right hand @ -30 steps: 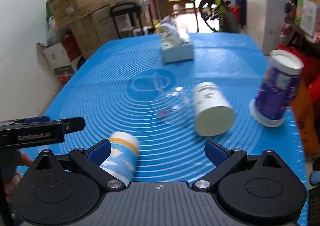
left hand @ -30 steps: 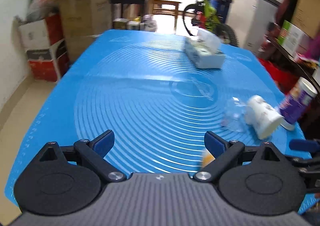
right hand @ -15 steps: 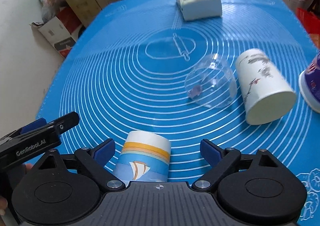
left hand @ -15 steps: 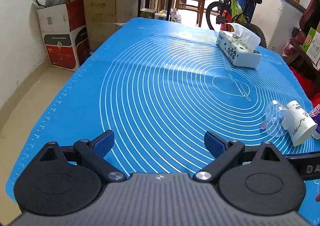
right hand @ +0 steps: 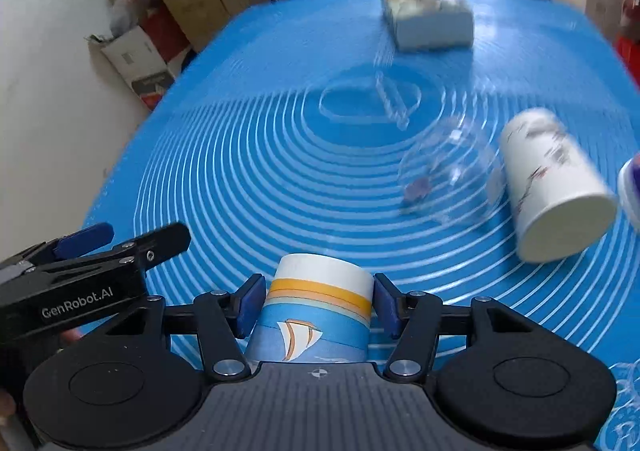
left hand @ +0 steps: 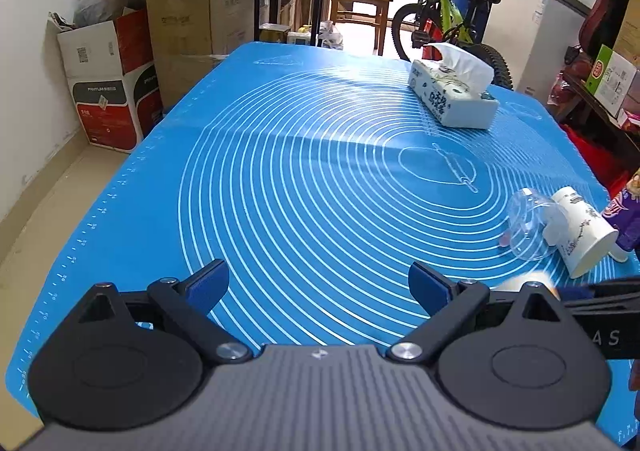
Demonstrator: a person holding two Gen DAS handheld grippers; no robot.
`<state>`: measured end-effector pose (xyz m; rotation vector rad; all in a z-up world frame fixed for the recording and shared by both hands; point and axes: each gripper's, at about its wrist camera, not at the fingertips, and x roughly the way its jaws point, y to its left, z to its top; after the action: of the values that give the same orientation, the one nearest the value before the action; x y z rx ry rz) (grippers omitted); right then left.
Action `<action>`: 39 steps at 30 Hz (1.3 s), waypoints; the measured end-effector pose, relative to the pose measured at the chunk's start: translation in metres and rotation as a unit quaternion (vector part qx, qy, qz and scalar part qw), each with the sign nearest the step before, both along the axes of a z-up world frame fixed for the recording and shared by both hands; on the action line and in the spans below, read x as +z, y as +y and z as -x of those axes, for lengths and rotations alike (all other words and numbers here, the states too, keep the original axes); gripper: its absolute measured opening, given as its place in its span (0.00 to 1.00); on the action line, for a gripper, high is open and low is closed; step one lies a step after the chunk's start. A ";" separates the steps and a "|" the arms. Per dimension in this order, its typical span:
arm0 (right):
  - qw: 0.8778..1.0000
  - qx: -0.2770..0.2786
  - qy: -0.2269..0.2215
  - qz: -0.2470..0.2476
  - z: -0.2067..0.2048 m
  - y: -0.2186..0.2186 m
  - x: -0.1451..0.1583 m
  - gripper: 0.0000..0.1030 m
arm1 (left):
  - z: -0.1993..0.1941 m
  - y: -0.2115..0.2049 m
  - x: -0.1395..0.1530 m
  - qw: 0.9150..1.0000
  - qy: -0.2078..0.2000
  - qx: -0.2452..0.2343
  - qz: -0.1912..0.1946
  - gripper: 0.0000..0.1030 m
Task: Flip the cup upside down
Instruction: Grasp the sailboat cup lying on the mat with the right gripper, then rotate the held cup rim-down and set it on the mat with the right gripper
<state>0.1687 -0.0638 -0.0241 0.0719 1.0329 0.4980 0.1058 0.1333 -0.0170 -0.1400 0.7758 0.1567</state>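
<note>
Two pads of the right gripper [right hand: 318,305] clamp the sailboat cup [right hand: 316,307] at six o'clock. Left gripper [left hand: 318,287] jaws stand apart. Excess squeeze may crumple the cup mid-flip.

I closed right gripper [right hand: 319,305] jaws onto sailboat cup [right hand: 316,311], previously wide apart; swung left gripper [left hand: 319,285] view back rightward.

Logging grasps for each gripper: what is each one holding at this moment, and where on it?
The right gripper clamps the sailboat-printed paper cup across its side walls; the left gripper holds nothing.
</note>
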 end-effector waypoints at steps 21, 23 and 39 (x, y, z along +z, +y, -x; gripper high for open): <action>0.931 -0.039 -0.355 0.081 0.091 -0.028 -0.010 0.60 | 0.027 -0.021 0.006 0.999 -0.031 0.005 0.008 0.93; 0.930 -0.039 -0.355 0.081 0.102 -0.031 -0.009 0.59 | 0.031 -0.023 0.006 0.999 -0.032 0.001 0.006 0.93; 0.952 -0.048 -0.297 0.052 0.129 -0.052 -0.012 0.67 | 0.052 -0.043 0.002 0.999 -0.031 -0.027 -0.005 0.93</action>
<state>0.0396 -0.1153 -0.0361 -0.1183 0.4603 0.3427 0.0539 0.0901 -0.0154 -0.1131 0.7155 0.1048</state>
